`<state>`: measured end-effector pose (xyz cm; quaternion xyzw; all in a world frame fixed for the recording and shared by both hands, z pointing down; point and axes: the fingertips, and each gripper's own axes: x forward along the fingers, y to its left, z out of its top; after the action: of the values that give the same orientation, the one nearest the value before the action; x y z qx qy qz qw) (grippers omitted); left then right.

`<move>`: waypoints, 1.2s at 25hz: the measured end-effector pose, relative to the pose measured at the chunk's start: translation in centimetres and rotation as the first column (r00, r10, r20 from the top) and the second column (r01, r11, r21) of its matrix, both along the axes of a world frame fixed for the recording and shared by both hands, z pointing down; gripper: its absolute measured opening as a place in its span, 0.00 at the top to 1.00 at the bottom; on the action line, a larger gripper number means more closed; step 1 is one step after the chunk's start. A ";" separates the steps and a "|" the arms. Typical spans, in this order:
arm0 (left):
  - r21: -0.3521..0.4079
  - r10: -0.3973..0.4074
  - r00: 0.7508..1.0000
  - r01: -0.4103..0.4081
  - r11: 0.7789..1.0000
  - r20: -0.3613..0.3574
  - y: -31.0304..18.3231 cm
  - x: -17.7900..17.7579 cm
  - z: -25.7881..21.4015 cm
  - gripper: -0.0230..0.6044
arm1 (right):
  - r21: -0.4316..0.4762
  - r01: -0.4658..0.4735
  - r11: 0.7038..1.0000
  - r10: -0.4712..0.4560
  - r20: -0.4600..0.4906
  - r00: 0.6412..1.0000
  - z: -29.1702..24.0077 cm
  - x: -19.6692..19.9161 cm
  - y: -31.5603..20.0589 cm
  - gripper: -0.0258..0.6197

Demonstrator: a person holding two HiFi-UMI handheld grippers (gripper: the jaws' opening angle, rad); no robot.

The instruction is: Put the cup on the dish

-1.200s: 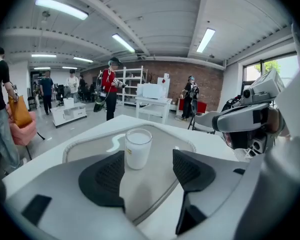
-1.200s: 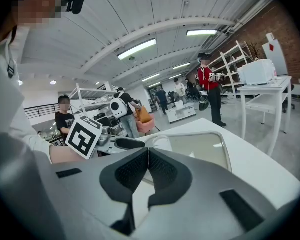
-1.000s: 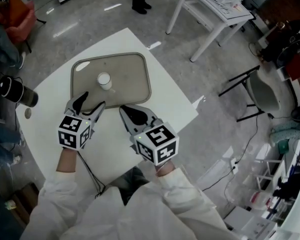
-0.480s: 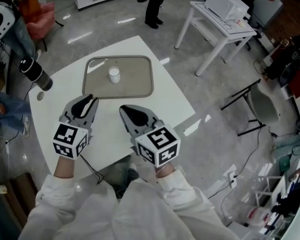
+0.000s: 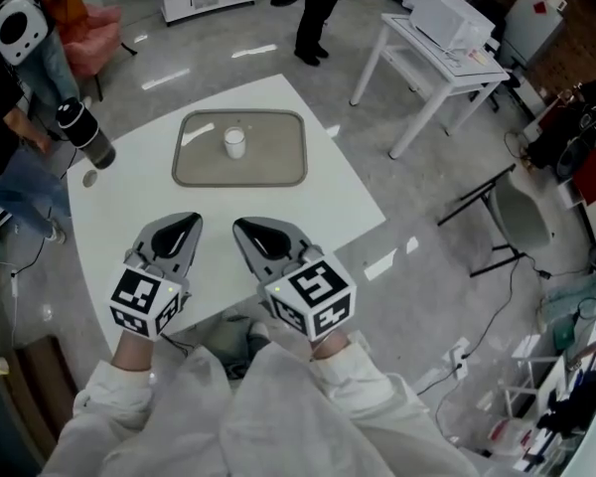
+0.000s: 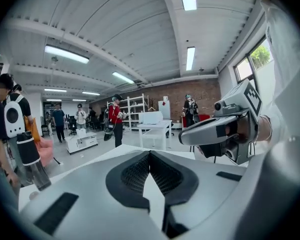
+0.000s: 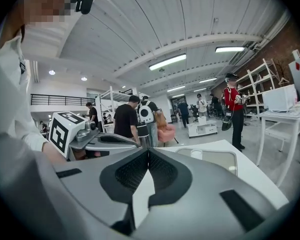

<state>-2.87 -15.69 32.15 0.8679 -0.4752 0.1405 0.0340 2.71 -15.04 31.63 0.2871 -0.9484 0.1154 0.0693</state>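
Already the white cup (image 5: 234, 142) stands upright alone on the grey dish (image 5: 278, 170); left gripper (image 5: 184, 223), jaws just closed, and right gripper (image 5: 246, 229) both pinched together, empty.

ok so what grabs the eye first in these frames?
Two grippers with marker cubes fill the foreground over the near edge of the white table: the left gripper, its fingers just closed on nothing, and the right gripper, also shut and empty. Beyond them a small white cup stands upright on the grey dish, untouched. A dark flask stands at the table's left edge.
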 end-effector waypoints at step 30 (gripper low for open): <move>-0.178 0.091 0.975 -0.128 0.976 -0.203 4.4 -1.5 3.4 0.95 | -0.067 0.072 0.995 -0.086 -0.236 0.968 2.8 -3.8 4.1 0.94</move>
<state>-4.34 -11.27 35.54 0.8951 -0.4054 0.1018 0.1551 -1.05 -10.98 34.43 0.2587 -0.9402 0.1045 0.1953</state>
